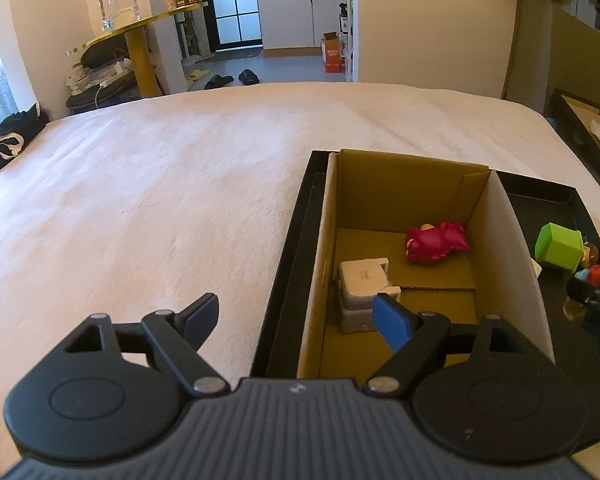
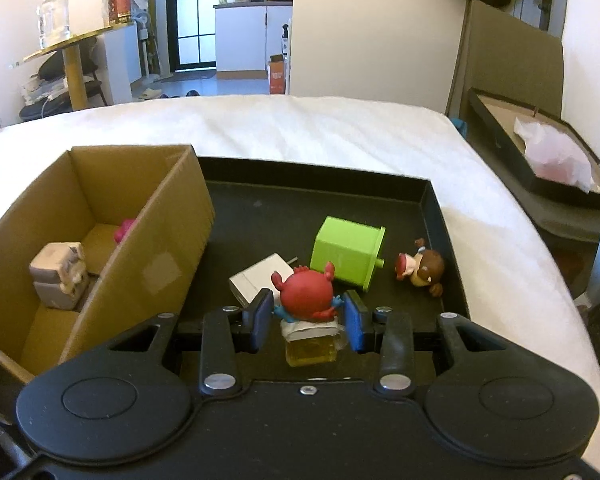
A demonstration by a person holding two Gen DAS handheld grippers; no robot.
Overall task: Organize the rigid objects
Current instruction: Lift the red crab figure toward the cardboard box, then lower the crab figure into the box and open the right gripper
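While my right gripper [image 2: 306, 314] is clamped on the red crab figure [image 2: 306, 294], its blue pads pressing the figure's sides at lower centre of the right wrist view, I judge the step in hand to be carrying it over to the cardboard box [image 2: 100, 216] at the left of that frame. The crab sits on a yellowish translucent base [image 2: 311, 350], so I want to keep the grip level and clear the box's near wall before lowering. Inside the box, a grey-white toy [image 1: 364, 284] and a pink figure [image 1: 436, 242] already lie, so I would aim for bare cardboard between them. My left gripper [image 1: 296, 320] hangs with its jaws wide apart and holds nothing. The green cube [image 2: 348, 254], brown monkey figure [image 2: 420, 270] and white block [image 2: 260, 278] wait on the black tray [image 2: 432, 208].
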